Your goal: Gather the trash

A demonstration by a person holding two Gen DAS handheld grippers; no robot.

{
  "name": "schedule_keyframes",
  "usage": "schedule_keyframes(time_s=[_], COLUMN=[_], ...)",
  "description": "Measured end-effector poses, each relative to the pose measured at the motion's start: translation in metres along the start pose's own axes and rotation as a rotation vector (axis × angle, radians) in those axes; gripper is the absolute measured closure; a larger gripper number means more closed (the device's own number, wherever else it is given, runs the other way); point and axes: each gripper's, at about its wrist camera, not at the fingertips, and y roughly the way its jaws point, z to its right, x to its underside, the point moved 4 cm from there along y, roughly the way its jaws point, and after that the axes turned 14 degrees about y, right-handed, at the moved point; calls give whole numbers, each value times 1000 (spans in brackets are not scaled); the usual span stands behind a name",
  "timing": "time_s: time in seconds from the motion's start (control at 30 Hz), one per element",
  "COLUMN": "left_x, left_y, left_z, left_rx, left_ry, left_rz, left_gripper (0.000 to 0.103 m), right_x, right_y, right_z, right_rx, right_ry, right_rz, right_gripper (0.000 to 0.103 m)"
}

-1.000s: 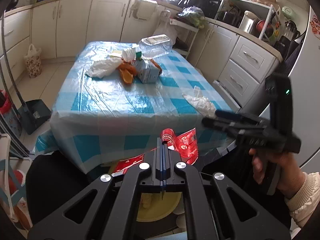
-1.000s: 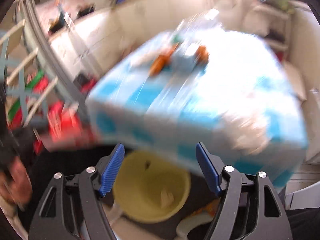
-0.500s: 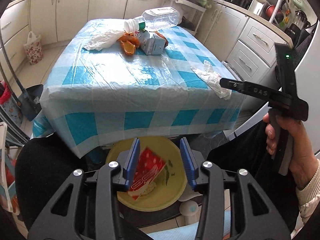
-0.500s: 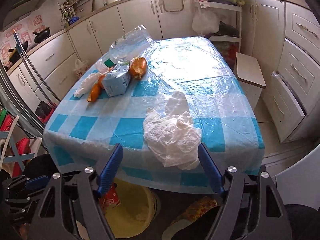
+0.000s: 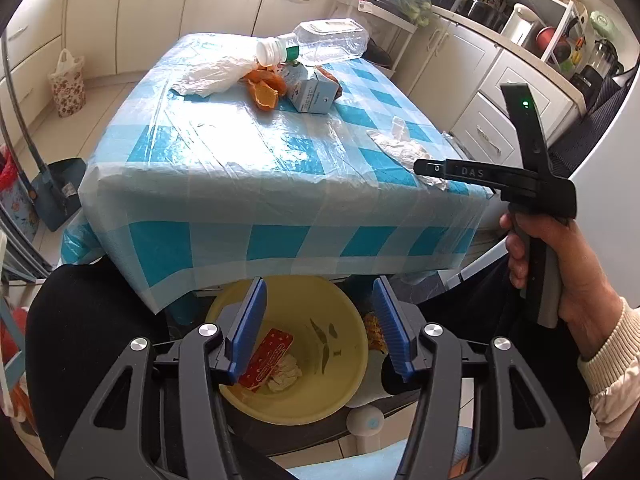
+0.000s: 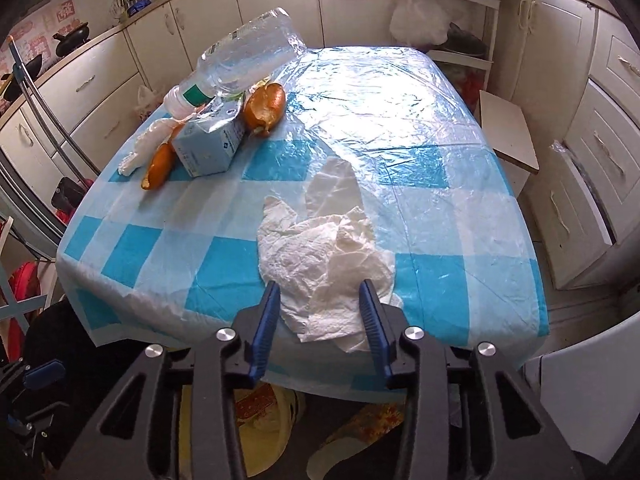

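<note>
Right tool [image 6: 319,312] closing around crumpled paper towel [image 6: 324,264] at worktop [image 6: 400,128] edge, for binning; left tool [image 5: 320,324] opening, empty, above yellow bucket [image 5: 340,396].

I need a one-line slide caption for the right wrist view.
Right tool closing around a crumpled paper towel at the checked table's near edge.

Both views sharp, free of motion blur. Bright daylight from the far side puts white glare on the plastic cover [image 6: 384,92] at the tabletop's far edge. Fisheye bends cabinets [image 5: 120,12]; corners black. Beneath the tabletop, shadow.
</note>
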Motion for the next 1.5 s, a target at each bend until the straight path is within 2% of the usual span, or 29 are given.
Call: schedule_keyframes(time_s=[0.13, 0.2, 0.3, 0.37, 0.4, 0.43, 0.47, 0.5, 0.53, 0.57, 0.6, 0.63, 0.7, 0.73, 0.77, 0.8, 0.83, 0.87, 0.9, 0.93, 1.0, 1.07, 1.23, 1.5], left_x=[0, 1, 1, 1, 1, 1, 1, 1, 1, 1, 1, 1, 1, 1, 1, 1, 1, 1, 1, 1, 2, 2, 2, 3], left_y=[-3, -3, -4, -5, -5, -5, -5, -6, -6, -6, -6, -7, -9, -9, -8, -8, -7, -8, -9, -9, -10, -10, -11, -12], left_z=[-2, -2, -4, -7, -8, -8, -8, -7, -7, -6, -5, -4, -4, -4, -4, -5, -5, -5, -5, -5, -4, -4, -6, -7], left_rx=[-2, -6, -12, -12, -11, -10, -10, -11, -12, -13, -14, -15, -19, -20, -21, -20, -19, -20, -22, -23, -24, -26, -30, -31], left_ry=[-11, -12, -19, -30, -35, -37, -36, -34, -32, -29, -26, -23, -19, -19, -20, -23, -25, -26, -26, -26, -26, -22, -30, -30], left_rz=[12, 17, 23, 25, 26, 28, 31, 34, 36, 37, 39, 41, 45, 45, 44, 43, 42, 43, 46, 50, 54, 49, 52, 58], left_gripper=[47, 45, 44, 43, 43, 43, 43, 42, 42, 42, 42, 42, 41, 41, 41, 41, 41, 41, 41, 40, 40, 39, 35, 33], right_x=[-14, -20, -22, -24, -26, -26, -23, -18, -13, -8, -6, -7, -13, -13, -11, -6, 0, 5, 8, 10, 14, 18, 20, 20], right_y=[12, 16, 7, -16, -34, -55, -72, -79, -74, -63, -56, -59, -89, -102, -105, -95, -76, -58, -50, -53, -65, -71, -61, -67], right_z=[-5, -11, -18, -24, -26, -28, -30, -35, -42, -47, -49, -48, -45, -45, -46, -49, -50, -48, -49, -53, -61, -63, -63, -62], right_rx=[-19, -60, -125, -167, -176, -198, -241, -266, -247, -231, -248, -283, -383, -400, -372, -317, -263, -230, -227, -236, -201, -203, -175, -187], right_ry=[0, 1, 16, 18, 14, 2, -23, -72, -141, -201, -213, -185, -134, -136, -156, -193, -231, -198, -164, -184, -255, -280, -281, -267], right_rz=[0, -3, 47, 147, 230, 332, 416, 453, 410, 308, 229, 215, 320, 379, 390, 334, 221, 109, 49, 70, 169, 202, 193, 222], right_gripper=[65, 63, 39, 26, 13, 7, 7, 7, 7, 7, 7, 7, 7, 7, 7, 7, 7, 7, 7, 7, 7, 7, 7, 7])
